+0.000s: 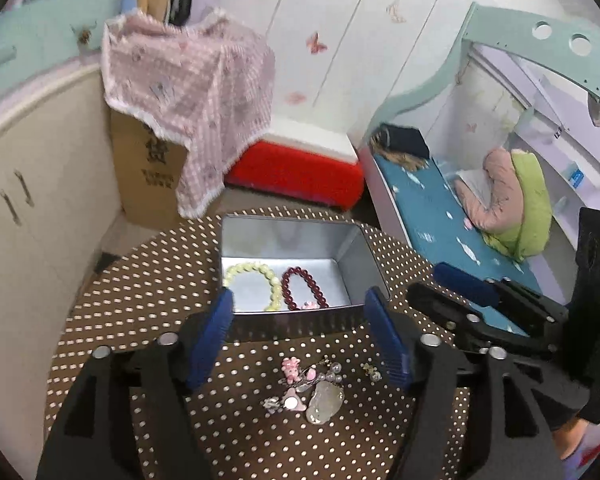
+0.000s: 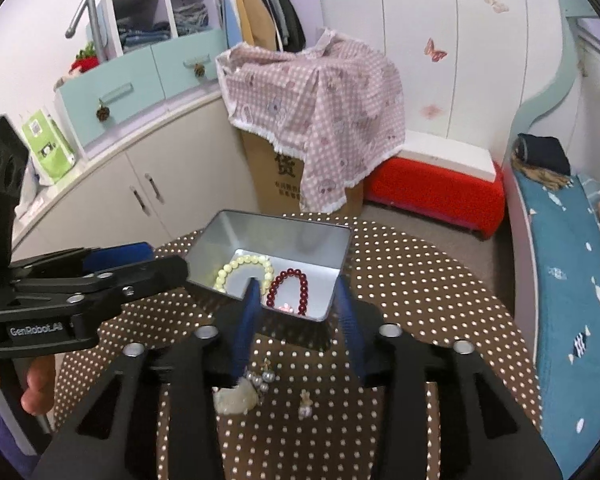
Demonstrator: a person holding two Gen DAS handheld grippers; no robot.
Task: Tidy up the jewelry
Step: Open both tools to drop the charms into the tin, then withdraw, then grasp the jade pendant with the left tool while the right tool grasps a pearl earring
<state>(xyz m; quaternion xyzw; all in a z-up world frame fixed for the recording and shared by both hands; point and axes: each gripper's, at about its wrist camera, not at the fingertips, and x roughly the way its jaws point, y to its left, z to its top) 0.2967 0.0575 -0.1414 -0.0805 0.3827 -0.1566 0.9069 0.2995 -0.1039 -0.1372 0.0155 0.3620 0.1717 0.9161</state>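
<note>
An open silver tin [image 1: 356, 248] stands on the dotted table and holds a pale yellow bead bracelet [image 1: 256, 280], a dark red bead bracelet [image 1: 304, 288] and a small pink charm [image 1: 309, 305]. My left gripper [image 1: 300, 295] hovers open over the tin's near edge, nothing between its blue pads. Loose jewelry [image 1: 308, 388] lies below it: a pink charm, pearls, a pale jade pendant, an earring [image 1: 372, 372]. In the right wrist view the right gripper [image 2: 298, 286] is open and empty over the tin [image 2: 268, 232], above the pendant [image 2: 236, 400] and the earring [image 2: 305, 406].
A round table with a brown dotted cloth [image 1: 140, 292] carries everything. Behind it stand a cardboard box under a pink checked cloth [image 2: 320, 96], a red bench [image 2: 432, 192] and white cabinets [image 2: 100, 188]. A bed with a blue sheet [image 2: 560, 272] runs along the right. A hand [image 2: 36, 384] holds the left gripper.
</note>
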